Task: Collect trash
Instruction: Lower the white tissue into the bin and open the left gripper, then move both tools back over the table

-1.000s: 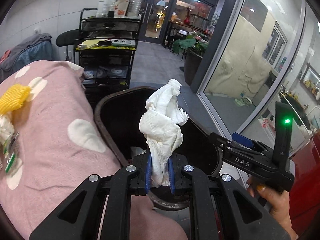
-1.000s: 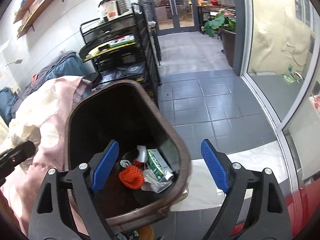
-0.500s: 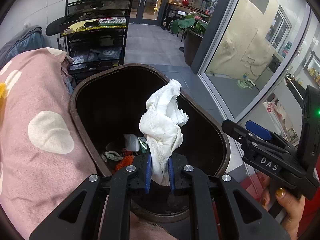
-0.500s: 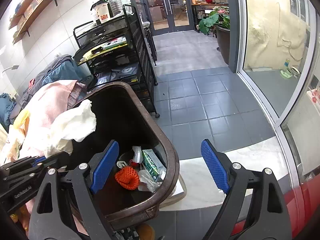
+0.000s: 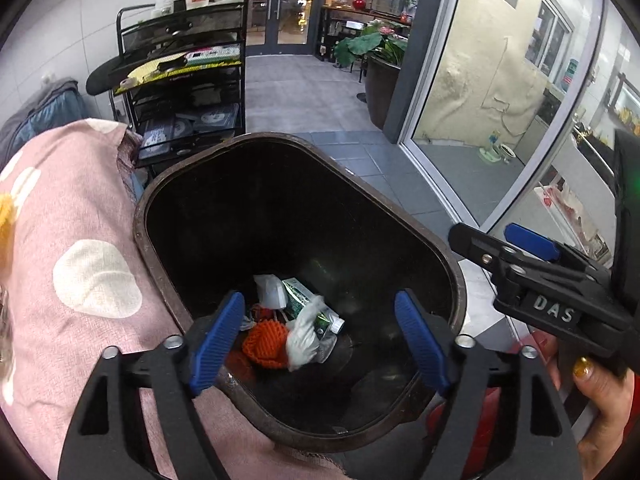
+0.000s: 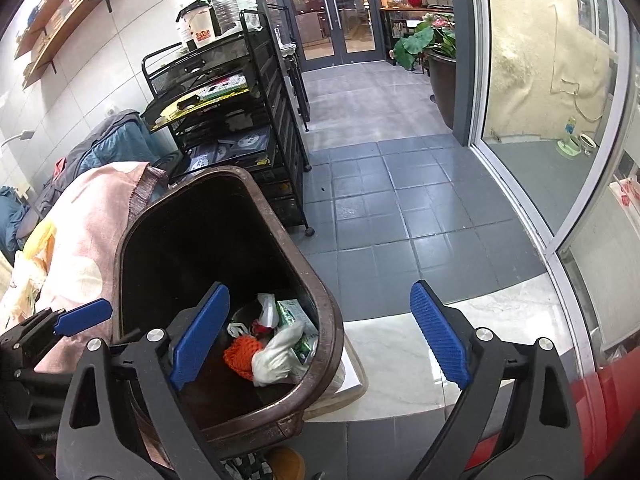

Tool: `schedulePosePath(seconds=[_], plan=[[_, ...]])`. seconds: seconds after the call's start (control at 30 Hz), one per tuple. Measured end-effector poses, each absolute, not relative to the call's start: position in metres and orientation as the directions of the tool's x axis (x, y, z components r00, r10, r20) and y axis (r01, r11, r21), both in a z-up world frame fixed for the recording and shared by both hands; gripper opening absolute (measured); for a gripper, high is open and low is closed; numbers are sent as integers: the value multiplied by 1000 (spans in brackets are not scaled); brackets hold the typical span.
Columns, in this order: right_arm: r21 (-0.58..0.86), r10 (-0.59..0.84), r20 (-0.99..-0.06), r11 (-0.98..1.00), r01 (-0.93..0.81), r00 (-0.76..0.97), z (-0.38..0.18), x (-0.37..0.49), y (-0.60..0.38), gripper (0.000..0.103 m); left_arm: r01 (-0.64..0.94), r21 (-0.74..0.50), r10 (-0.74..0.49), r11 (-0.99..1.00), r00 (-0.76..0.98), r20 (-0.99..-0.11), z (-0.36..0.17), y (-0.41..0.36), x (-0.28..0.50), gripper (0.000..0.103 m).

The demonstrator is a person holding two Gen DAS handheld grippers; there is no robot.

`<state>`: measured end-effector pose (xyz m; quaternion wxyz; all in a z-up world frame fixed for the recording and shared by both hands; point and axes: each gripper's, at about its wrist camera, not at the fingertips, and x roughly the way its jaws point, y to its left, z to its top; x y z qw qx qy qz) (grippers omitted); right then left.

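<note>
A dark brown trash bin (image 5: pixel 456 288) stands below both grippers; it also shows in the right wrist view (image 6: pixel 332 320). At its bottom lie a crumpled white tissue (image 5: pixel 304 336), an orange net (image 5: pixel 266 344), a green wrapper (image 5: pixel 298 294) and other scraps. The tissue (image 6: pixel 276 354) and net (image 6: pixel 242 356) also show in the right wrist view. My left gripper (image 5: pixel 320 336) is open and empty over the bin's mouth. My right gripper (image 6: pixel 320 336) is open and empty over the bin's right rim; it appears from the side in the left wrist view (image 5: pixel 520 248).
A pink cloth with pale spots (image 5: pixel 72 264) covers a surface left of the bin. A black wire shelf cart (image 5: pixel 184 92) stands behind it. Grey tiled floor (image 6: pixel 400 200), a potted plant (image 6: pixel 436 52) and glass walls (image 5: pixel 500 80) lie to the right.
My left gripper opened and the white tissue dropped into the bin among the other trash. The left gripper moved further over the bin. The right gripper stayed open.
</note>
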<state>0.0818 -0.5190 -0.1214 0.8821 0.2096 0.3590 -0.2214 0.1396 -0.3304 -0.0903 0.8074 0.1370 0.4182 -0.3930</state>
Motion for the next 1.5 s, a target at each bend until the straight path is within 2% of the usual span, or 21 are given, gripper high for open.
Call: schedulePosePath(seconds=[0.17,0.47,0.8,1.07,1.27,1.5], plan=[[227,-227,-714,820,526,662,-119,82,-517,93,763,-81,-530,642,365,-766,-86,-328,132,90],[247,-208,-681,837,488,702,-107,82,-508,94,749,-110,-575,653,397,-716,-65,-303,122,94],[266,-106,-668,890,370,737,-96,106,-472,94,701,-73,-575,709,515,-636,-32,-252,112,97],[274,-8,-661,928,251,750,-87,128,-425,94,623,-76,-532,778,591,-607,-22,-204,121,97],[275,71,-665,949,156,743,-83,147,-386,94,524,-52,-451,850,674,-586,-20,-161,129,97],[257,147,-667,966,40,731,-74,167,-339,94,384,-91,-360,919,721,-593,-27,-100,148,97]])
